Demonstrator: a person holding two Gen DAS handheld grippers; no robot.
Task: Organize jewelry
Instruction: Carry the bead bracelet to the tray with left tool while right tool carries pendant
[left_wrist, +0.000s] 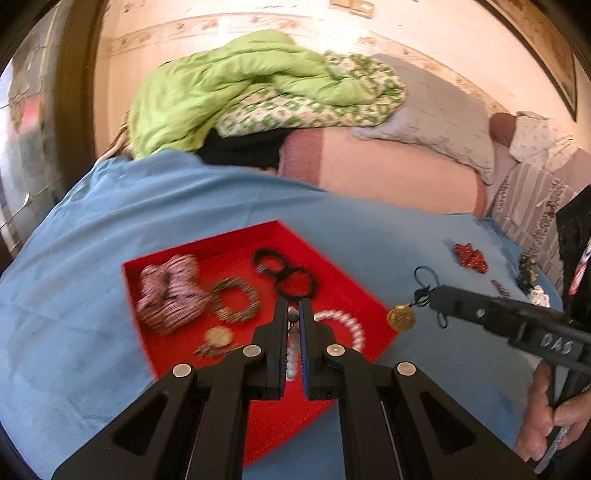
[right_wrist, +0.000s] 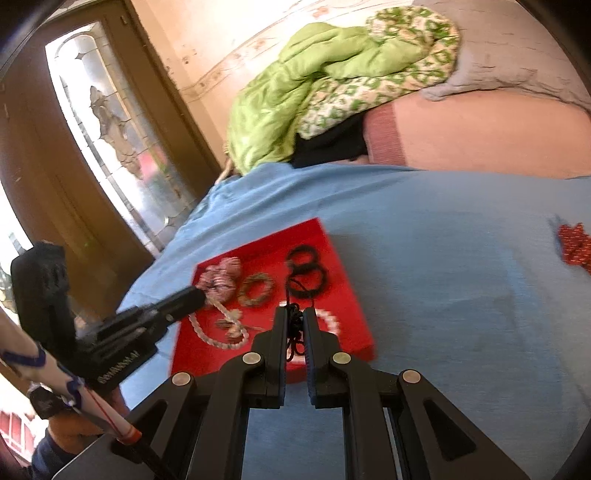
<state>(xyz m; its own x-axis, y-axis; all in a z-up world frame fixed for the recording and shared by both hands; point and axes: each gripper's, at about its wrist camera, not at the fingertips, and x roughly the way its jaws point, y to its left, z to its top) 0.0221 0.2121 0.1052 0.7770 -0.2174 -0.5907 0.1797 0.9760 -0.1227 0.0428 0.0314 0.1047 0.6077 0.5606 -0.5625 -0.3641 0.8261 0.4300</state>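
Observation:
A red tray (left_wrist: 332, 266) lies on the blue sheet and holds a striped scrunchie (left_wrist: 170, 291), a beaded bracelet (left_wrist: 234, 300), black hair ties (left_wrist: 284, 271) and a white pearl bracelet (left_wrist: 341, 323). My left gripper (left_wrist: 294, 308) is shut on a clear bead necklace (left_wrist: 293, 343) over the tray; the strand hangs onto the tray in the right wrist view (right_wrist: 218, 338). My right gripper (right_wrist: 295, 317) is shut on a black cord (right_wrist: 294, 332). In the left wrist view a gold pendant (left_wrist: 400, 317) hangs from that cord beside the tray's right edge.
Loose pieces lie on the blue sheet (left_wrist: 110, 221) to the right: a red beaded item (left_wrist: 470, 257) and small dark and white pieces (left_wrist: 528, 277). A green quilt (left_wrist: 240, 85) and pillows (left_wrist: 436, 110) lie behind. A door (right_wrist: 92, 147) stands at left.

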